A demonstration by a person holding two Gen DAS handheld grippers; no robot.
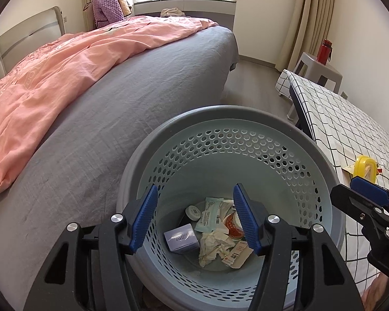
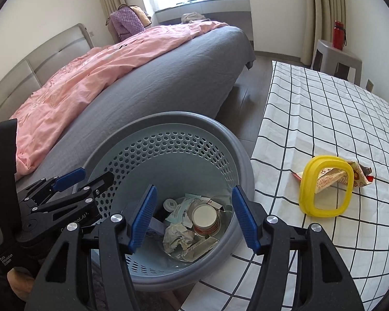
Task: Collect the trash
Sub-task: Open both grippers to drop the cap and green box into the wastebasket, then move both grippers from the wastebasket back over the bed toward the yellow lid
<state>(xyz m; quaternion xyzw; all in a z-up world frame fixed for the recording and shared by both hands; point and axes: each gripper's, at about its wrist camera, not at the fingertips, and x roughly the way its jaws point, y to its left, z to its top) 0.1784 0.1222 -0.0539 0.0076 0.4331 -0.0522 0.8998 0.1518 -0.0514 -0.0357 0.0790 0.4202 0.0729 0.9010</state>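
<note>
Bed (image 1: 132, 83) with pink quilt (image 1: 51, 77) along the left; table under checked cloth (image 2: 324, 119) along the right. Between them, grey perforated bin (image 1: 246, 134), rim just beside the table edge.

In the bin: paper cup (image 2: 205, 219), small box (image 1: 181, 237), crumpled paper (image 2: 176, 235), packets and labels. Collected so far.

Left on the table: yellow ring-shaped lid (image 2: 324, 186), standing tilted, with a snack wrapper (image 2: 350, 176) partly behind and through it. Not yet collected.

Left tongs (image 1: 194, 217) spread, nothing between the pads, poised over the bin mouth. Right tongs (image 2: 193, 219) likewise spread and empty, also over the bin.

Risks, as judged: lid likely to roll or tip if nudged in reaching for the wrapper; thin wrapper liable to slip from a shallow pinch; cloth apt to bunch or drag if caught with it; bin easily knocked at the rim.
</note>
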